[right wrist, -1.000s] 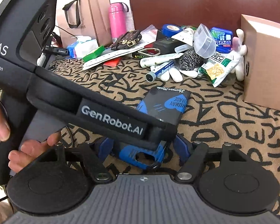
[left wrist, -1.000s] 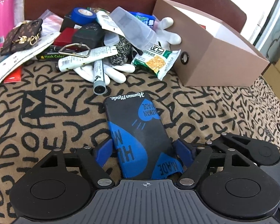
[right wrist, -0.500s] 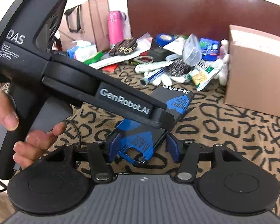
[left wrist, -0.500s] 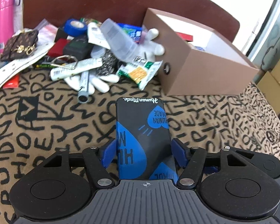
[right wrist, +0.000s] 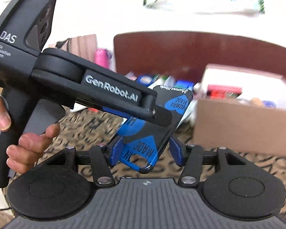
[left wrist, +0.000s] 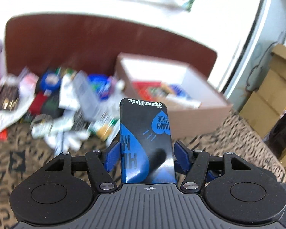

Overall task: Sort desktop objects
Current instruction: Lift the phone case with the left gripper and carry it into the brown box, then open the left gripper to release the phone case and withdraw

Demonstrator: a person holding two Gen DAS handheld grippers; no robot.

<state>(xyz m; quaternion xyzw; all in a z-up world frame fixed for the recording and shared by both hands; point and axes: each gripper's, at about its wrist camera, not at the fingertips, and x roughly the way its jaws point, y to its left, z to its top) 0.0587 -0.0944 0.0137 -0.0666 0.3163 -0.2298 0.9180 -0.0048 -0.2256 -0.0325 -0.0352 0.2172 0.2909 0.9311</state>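
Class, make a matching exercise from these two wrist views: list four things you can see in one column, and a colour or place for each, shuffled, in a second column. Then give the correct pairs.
Things:
1. phone case
2. cardboard box
3. bottle
4. chair back

Descriptions:
A. pink, at the far left of the clutter
B. black and blue, between the left gripper fingers
C. dark red-brown, behind the pile
D. brown outside, white inside, open-topped with items in it

Pairs: 1-B, 2-D, 3-A, 4-C
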